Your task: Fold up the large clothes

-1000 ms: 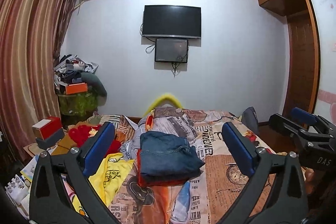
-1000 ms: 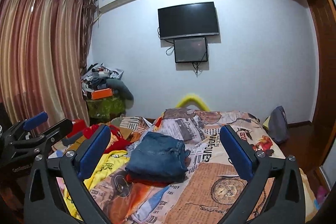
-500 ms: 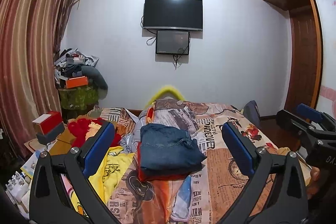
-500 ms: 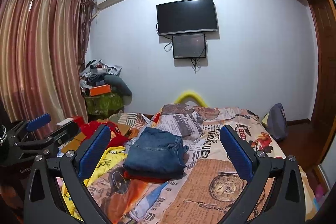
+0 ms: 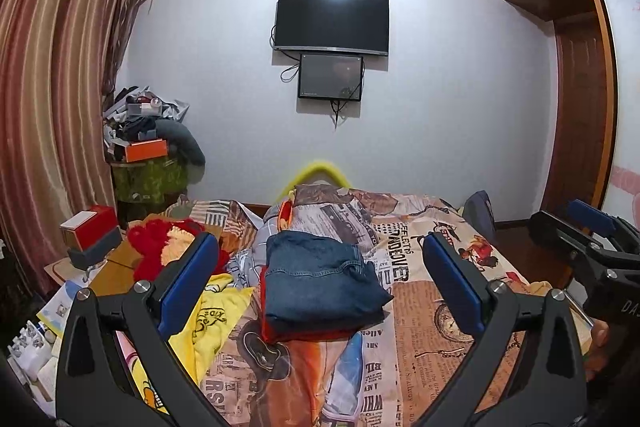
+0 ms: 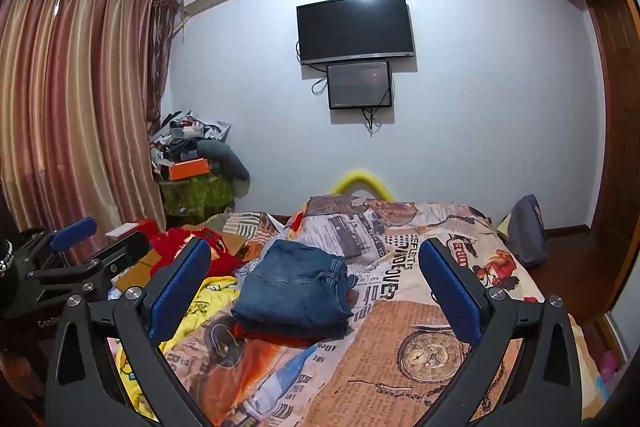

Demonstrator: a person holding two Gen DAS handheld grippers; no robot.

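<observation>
Folded blue jeans (image 5: 324, 275) lie on a folded red garment (image 5: 280, 333) in the middle of the bed (image 5: 432, 367). A crumpled yellow shirt (image 5: 208, 323) lies to their left. My left gripper (image 5: 320, 267) is open and empty, held above the near part of the bed. My right gripper (image 6: 316, 267) is open and empty too, level with the left one. The jeans (image 6: 292, 291) and yellow shirt (image 6: 200, 307) show in the right wrist view as well. Each gripper appears at the edge of the other's view.
A red fluffy item (image 5: 160, 243) and red boxes (image 5: 90, 231) sit at the bed's left. A cluttered stand (image 5: 148, 155) and curtains (image 5: 48, 107) fill the left side. A grey bag (image 6: 526, 231) lies at the bed's right, with a wardrobe (image 5: 580, 87) beyond.
Both cameras have tilted slightly, so the bed sits a little higher in view. Both grippers stay open and nothing on the bed has moved.
</observation>
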